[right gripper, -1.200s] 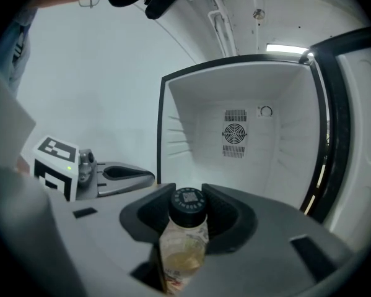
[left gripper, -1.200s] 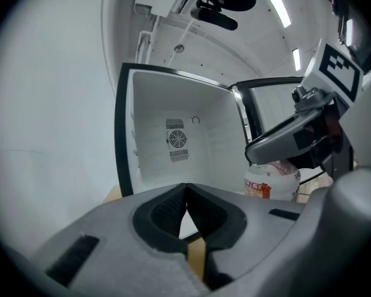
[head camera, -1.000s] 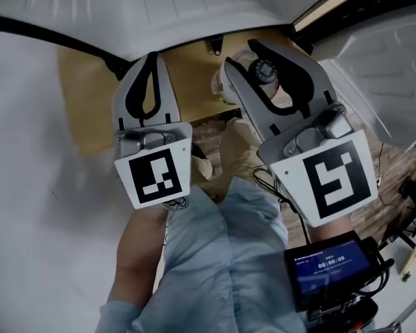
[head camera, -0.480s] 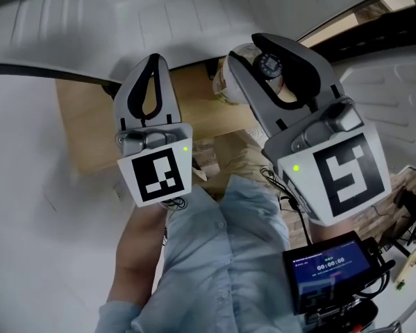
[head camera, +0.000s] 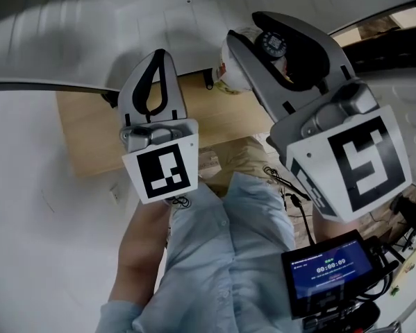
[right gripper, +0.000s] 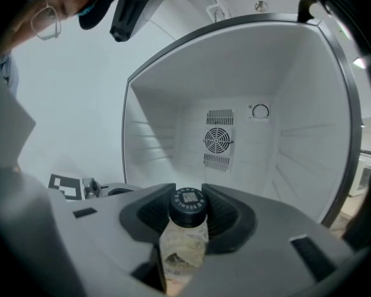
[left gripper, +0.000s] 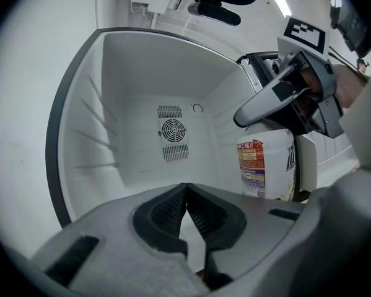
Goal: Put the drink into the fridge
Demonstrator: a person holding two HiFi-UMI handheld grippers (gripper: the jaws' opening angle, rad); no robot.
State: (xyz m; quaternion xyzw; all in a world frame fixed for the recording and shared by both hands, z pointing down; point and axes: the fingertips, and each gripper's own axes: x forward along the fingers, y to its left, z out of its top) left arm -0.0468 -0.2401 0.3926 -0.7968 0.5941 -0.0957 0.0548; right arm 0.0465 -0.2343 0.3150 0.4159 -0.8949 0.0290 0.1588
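The drink (right gripper: 184, 243) is a pale bottle with a black cap (head camera: 271, 44). My right gripper (right gripper: 188, 195) is shut on its neck just under the cap. In the left gripper view the bottle (left gripper: 266, 163) hangs upright with a red and purple label, in front of the open fridge (left gripper: 142, 79). The fridge's white inside (right gripper: 191, 85) fills both gripper views, with no shelves showing. My left gripper (left gripper: 186, 188) is shut with nothing in it and sits left of the bottle. In the head view the left gripper (head camera: 157, 55) and right gripper (head camera: 253, 33) are side by side.
A round fan grille (right gripper: 217, 141) and a small knob (right gripper: 259, 111) sit on the fridge's back wall. Rails run along both side walls (left gripper: 95, 147). A wooden floor (head camera: 89, 130) shows below the grippers. A small lit screen (head camera: 329, 272) hangs at the person's waist.
Both grippers have moved forward and up in the head view, the right one further, carrying the bottle. More white fridge surface and less wooden floor now shows ahead of them.
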